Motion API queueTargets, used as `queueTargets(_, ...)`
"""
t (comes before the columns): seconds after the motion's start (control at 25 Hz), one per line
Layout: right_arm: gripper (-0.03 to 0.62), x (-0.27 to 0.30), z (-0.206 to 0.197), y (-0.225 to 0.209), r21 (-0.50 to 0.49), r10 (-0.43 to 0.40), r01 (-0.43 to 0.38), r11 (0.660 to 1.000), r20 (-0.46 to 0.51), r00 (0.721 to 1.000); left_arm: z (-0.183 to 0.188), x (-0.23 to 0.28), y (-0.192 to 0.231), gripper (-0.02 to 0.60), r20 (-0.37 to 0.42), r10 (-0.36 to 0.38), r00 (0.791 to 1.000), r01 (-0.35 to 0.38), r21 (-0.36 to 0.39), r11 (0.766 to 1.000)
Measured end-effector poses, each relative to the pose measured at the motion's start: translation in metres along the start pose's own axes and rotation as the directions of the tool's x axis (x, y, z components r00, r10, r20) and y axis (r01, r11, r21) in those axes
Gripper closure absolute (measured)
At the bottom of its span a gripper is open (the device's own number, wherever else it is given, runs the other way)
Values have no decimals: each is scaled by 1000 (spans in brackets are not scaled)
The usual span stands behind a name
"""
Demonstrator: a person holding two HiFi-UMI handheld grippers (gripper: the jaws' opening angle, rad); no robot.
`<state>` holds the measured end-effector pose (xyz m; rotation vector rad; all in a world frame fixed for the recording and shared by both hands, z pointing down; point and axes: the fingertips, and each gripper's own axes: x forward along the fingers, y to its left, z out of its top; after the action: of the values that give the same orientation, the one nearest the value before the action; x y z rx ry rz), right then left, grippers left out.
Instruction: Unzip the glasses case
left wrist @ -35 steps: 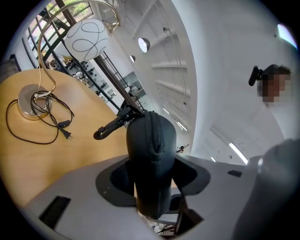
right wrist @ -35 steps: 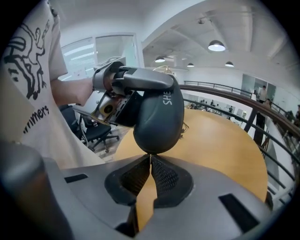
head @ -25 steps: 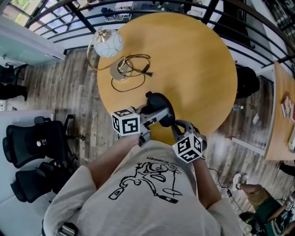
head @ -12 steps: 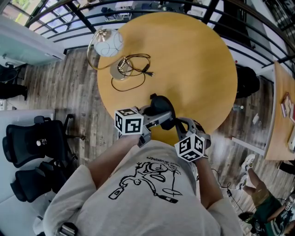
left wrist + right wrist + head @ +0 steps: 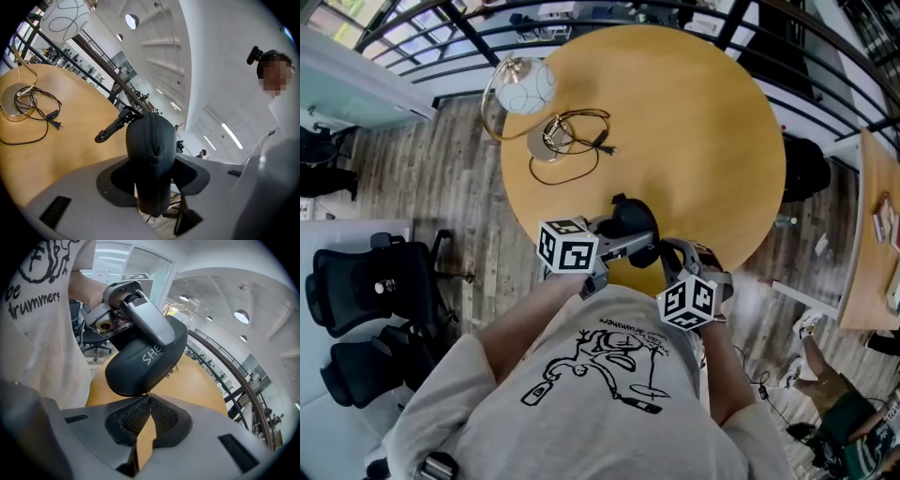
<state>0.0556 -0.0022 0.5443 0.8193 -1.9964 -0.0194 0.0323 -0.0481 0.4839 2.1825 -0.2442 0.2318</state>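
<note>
A black zip-up glasses case (image 5: 630, 216) is held over the near edge of the round wooden table (image 5: 694, 122). My left gripper (image 5: 630, 240) is shut on the case, one pad on each flat side. In the left gripper view the case (image 5: 149, 154) stands on end between the jaws of the left gripper (image 5: 151, 182), its zipper seam facing the camera. My right gripper (image 5: 662, 257) comes up from below. In the right gripper view the right gripper (image 5: 149, 400) is shut on a thin sliver of the zipper pull at the lower edge of the case (image 5: 145, 357).
A lamp with a white globe shade (image 5: 525, 89), a round base (image 5: 546, 145) and a loose black cord (image 5: 581, 150) sits on the table's far left. Black office chairs (image 5: 366, 291) stand on the floor at the left. A railing (image 5: 825, 56) curves behind the table.
Both grippers and the case have drifted slightly to the right in the head view. The right gripper has rolled a little. Both grips are unchanged.
</note>
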Motion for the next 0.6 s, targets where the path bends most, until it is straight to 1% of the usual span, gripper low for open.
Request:
queueTargets(0.36,571,1,5,-3,-71,-21,21,997,0,1000,-8,0,1,376,-40,-2,999,3,15,1000)
queueTargets(0.6,571,0,7,-6,-105,-39,39,994,-4,999,-16,3,-2,374,-87,-5,996,9,43,999)
